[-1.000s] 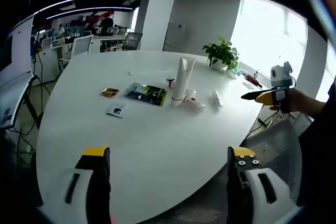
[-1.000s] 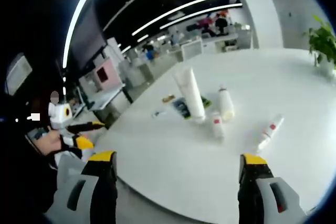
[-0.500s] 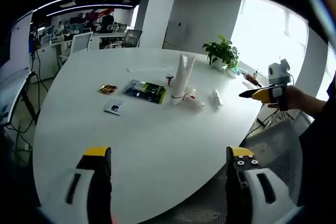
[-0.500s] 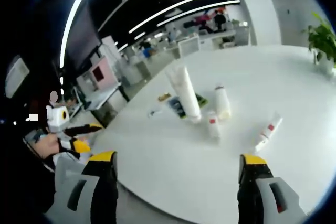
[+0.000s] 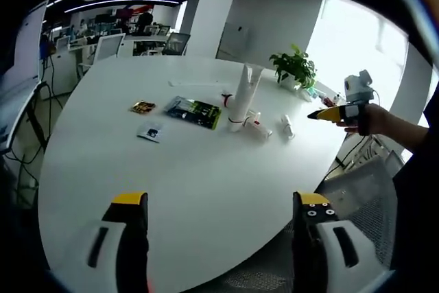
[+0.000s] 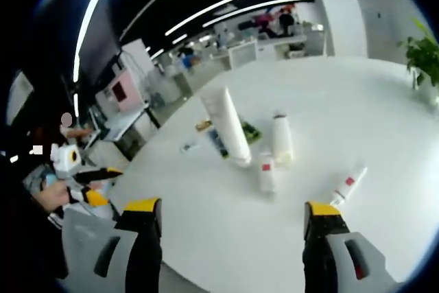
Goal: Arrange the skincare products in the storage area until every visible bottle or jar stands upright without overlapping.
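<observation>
Left tool (image 5: pixel 212 238): released, jaws wide apart, nothing between them; it hangs at the near desk edge, well apart from the products.
Right tool (image 6: pixel 233 241): released, jaws wide apart, nothing between them; also seen from the left gripper view (image 5: pixel 328 114), held beside the desk's right edge.
Desk (image 5: pixel 185 183): white, round; products grouped toward the far side.
Tall tube (image 6: pixel 228 127): upright on its cap, leaning slightly.
Bottle (image 6: pixel 280 141): lying flat just right of the tall tube.
Small bottle (image 6: pixel 267 173): lying flat, near the tube's base, on the right tool's side.
Slim tube (image 6: pixel 348 184): lying flat, apart from the rest, nearest the right tool; long axis runs diagonally away to the right.
Sachets (image 5: pixel 194 110): flat on the desk, left of the tall tube.
Key relation: the fallen items lie ahead of the right tool, so the right hand appears nearer; the slim tube seems the likeliest first pick.
Progress: three products not yet upright.
</observation>
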A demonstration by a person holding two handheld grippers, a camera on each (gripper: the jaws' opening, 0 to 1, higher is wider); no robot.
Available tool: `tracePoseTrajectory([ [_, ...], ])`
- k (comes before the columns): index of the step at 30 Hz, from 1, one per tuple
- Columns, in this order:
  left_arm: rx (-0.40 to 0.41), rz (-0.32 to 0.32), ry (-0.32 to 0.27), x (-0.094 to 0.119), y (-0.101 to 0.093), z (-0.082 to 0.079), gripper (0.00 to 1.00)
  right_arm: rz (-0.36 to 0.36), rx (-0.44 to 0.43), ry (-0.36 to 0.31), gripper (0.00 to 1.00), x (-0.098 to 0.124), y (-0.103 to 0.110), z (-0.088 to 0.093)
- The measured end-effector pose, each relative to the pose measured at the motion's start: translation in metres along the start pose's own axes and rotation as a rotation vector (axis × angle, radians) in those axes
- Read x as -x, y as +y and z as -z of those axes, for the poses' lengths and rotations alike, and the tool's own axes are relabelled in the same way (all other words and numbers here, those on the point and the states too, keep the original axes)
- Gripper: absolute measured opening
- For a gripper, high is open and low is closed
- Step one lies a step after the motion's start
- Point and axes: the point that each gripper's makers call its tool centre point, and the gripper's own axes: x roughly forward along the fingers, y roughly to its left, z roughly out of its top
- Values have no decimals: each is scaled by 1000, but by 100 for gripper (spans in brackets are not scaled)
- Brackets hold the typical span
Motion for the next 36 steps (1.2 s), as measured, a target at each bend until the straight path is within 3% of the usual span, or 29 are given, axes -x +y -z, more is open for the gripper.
tracePoseTrajectory([
  [6, 4, 2, -5, -4, 1, -4, 80, 23, 4, 36, 83, -13, -15, -4],
  [14, 34, -8, 11, -7, 9, 4, 78, 48, 18, 53, 76, -35, -34, -24],
  [23, 56, -17, 24, -9, 17, 9, 77, 73, 35, 103, 69, -62, -53, -27],
  [36, 67, -8, 57, -18, 18, 14, 75, 106, 109, 172, 63, -98, -81, -50],
])
